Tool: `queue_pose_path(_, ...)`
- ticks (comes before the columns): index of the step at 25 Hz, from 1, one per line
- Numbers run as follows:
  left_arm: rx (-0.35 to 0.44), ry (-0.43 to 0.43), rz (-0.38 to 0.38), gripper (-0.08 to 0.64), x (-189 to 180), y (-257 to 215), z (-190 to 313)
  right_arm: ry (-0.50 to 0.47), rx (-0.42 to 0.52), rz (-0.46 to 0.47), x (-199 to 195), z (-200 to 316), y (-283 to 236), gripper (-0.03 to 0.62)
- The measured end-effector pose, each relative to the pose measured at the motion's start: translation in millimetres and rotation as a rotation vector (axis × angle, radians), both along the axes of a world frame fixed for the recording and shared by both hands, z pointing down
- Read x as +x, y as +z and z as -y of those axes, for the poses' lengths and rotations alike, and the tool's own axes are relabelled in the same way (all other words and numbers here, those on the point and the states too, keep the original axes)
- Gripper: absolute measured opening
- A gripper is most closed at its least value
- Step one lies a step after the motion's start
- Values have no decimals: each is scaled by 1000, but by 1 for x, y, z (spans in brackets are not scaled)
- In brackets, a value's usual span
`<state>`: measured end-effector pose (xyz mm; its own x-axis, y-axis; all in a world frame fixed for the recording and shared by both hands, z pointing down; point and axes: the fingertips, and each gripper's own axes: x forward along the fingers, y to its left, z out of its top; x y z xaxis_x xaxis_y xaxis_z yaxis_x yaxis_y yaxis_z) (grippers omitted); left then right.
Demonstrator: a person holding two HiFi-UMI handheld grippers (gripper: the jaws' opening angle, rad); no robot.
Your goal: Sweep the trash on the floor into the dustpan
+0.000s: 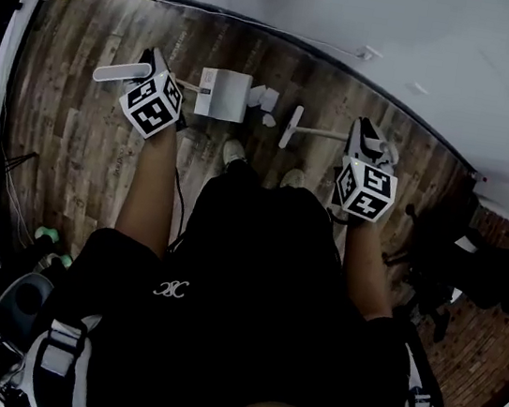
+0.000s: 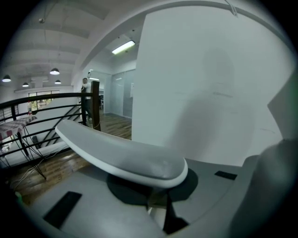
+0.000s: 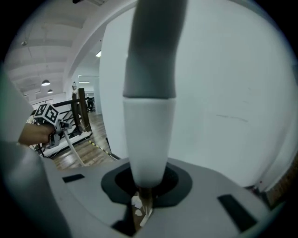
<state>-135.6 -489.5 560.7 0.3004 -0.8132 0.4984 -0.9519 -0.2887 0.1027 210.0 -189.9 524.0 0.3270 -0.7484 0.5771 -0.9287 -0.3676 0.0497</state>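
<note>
The left claw [image 1: 154, 67] is closed on the grey-and-white handle grip [image 1: 117, 74] of the dustpan [image 1: 221, 94]. In the left gripper view the claw [image 2: 158, 204] pinches the base of that grip [image 2: 121, 155], which slants away up and to the left. The right claw [image 1: 370, 141] is clamped on the broom handle [image 1: 326, 135]. In the right gripper view the claw [image 3: 142, 204] grips the white lower part of this handle [image 3: 146, 139], which turns grey higher up.

The dustpan stands on the wooden floor [image 1: 67, 122], close to the white wall [image 1: 403, 30]. The trash [image 1: 262, 98], a few white crumpled scraps, lies just beside the dustpan's right side, at its mouth. The broom head [image 1: 292, 126] rests on the floor just beyond the trash, on the side away from the dustpan. The person's shoes [image 1: 234, 152] are near the dustpan, on the side away from the wall.
</note>
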Motion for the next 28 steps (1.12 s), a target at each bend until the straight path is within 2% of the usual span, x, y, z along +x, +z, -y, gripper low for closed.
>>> queue_pose_path(6,-25,-75,20,35,-7,25,39,-7,-50,10,10,22,25,52)
queue_pose_path(13,-50,-105,66,35,-5,88,33,-8,-83,-16,23,36,36,52)
queue_pose_path(24,-3,-22,63,37,20,97,21,21,-157,-88,40,50,55,51)
queue_pose_path(28,5,51,72,37,32,99,14,81,-179,-36,38,85,67,51)
